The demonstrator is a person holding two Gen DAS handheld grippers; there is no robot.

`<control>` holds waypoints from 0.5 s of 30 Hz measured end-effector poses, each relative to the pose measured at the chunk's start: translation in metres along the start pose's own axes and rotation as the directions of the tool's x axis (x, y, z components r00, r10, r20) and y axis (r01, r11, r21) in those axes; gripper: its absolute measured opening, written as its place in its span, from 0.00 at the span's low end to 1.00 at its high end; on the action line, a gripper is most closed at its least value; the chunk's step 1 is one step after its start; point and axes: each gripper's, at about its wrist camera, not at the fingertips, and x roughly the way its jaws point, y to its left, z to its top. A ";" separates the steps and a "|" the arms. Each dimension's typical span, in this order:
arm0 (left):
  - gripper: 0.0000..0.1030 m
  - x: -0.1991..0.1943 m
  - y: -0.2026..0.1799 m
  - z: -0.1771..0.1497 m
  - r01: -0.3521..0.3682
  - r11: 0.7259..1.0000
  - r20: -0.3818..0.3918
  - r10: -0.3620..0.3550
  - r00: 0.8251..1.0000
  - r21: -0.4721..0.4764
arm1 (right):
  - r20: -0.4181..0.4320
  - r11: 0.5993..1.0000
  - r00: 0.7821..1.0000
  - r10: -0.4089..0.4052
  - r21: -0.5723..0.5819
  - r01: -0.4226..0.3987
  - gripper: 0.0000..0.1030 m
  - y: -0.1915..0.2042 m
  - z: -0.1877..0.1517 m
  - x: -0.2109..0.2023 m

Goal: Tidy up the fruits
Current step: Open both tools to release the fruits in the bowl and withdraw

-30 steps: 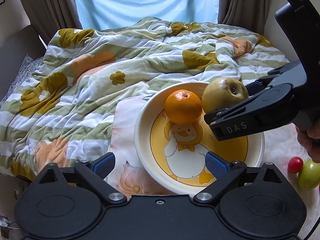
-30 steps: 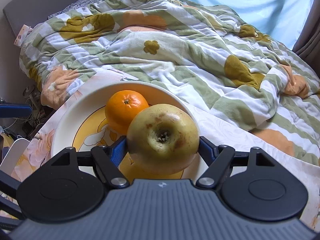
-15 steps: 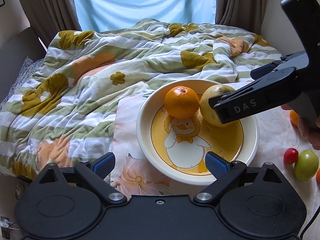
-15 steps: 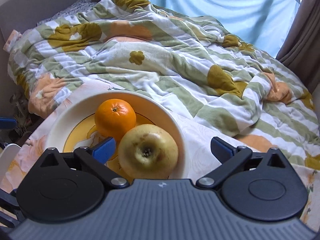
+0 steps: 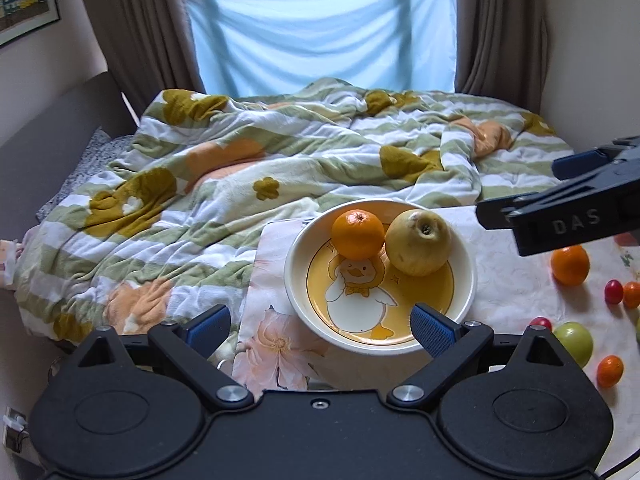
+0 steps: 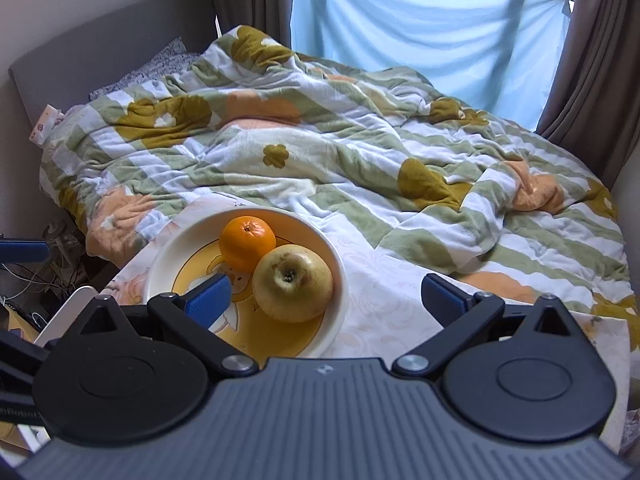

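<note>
A shallow ceramic bowl (image 5: 468, 280), glazed white with a yellow well and a cartoon duck, sits on the table (image 5: 512, 280) under a pale floral cloth, right at the edge beside the bed's rumpled fleece blanket (image 5: 240, 184). In it lie an orange (image 5: 357, 234) and a yellow-green apple (image 5: 418, 242), touching each other. The apple looks the heaviest piece: firm, smooth-skinned, with brown blemishes near its stem pit, so it would likely bruise if squeezed hard; a hold across its widest girth seems safest. The orange's pebbled rind should give better friction and a little give.

More fruit waits loose on the cloth to the right: another orange (image 5: 569, 266), a green round fruit (image 5: 575, 338), and several small red and orange ones (image 5: 613, 291), probably light, glossy and apt to roll or slip; they would want a gentle pinch across the middle.

The left tool (image 5: 320, 330) is spread wide and empty, hovering before the bowl. The right tool (image 6: 326, 300) is likewise released, holding nothing, its blue ribbed pads (image 6: 210, 300) apart above the bowl's near rim.
</note>
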 end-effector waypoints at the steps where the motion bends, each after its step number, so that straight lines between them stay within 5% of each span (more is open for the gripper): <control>1: 0.96 -0.007 -0.003 -0.002 -0.006 1.000 0.008 0.006 1.000 -0.008 | 0.010 1.000 1.000 0.001 -0.001 -0.001 1.00 -0.002 -0.003 -0.009; 15: 0.96 -0.076 -0.055 -0.046 -0.051 0.995 0.059 0.057 0.997 -0.088 | 0.070 0.998 0.998 0.004 0.058 -0.008 1.00 -0.040 -0.077 -0.114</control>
